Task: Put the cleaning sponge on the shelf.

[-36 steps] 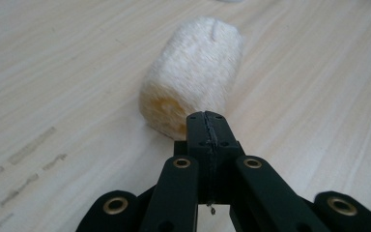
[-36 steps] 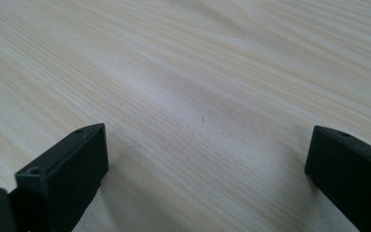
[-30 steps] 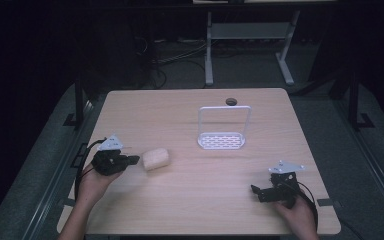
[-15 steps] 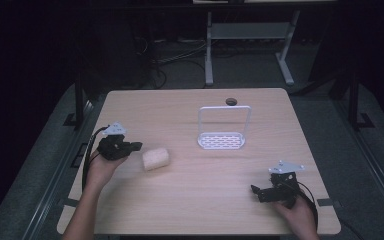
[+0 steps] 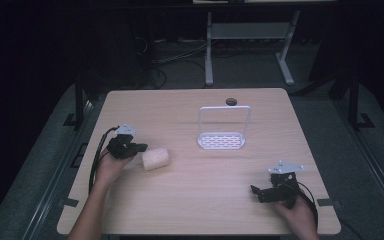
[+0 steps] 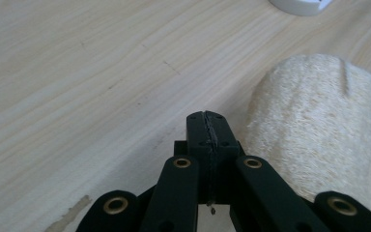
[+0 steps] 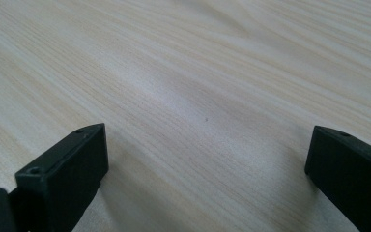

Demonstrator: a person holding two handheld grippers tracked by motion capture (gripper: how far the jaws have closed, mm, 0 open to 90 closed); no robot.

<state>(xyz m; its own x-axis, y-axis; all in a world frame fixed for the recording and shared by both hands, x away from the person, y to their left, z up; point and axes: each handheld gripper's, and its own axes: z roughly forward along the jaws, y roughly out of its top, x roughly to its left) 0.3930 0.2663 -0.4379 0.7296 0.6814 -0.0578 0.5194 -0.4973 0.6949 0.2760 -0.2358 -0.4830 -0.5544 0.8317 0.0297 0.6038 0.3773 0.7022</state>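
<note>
Loofah roll [image 5: 155,159] lying loose on worktop [image 5: 190,200], well left of white rack [image 5: 223,131], not yet lifted; left tool [image 5: 139,147] clenched empty, just beside roll; right tool [image 5: 258,193] released, idle, well right of roll; placement apparently outstanding.

Left gripper [image 5: 141,147] jaws closed; right gripper [image 5: 254,190] jaws spread, seemingly low.

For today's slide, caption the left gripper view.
Shut left gripper beside a loofah roll on the wooden table.
</note>
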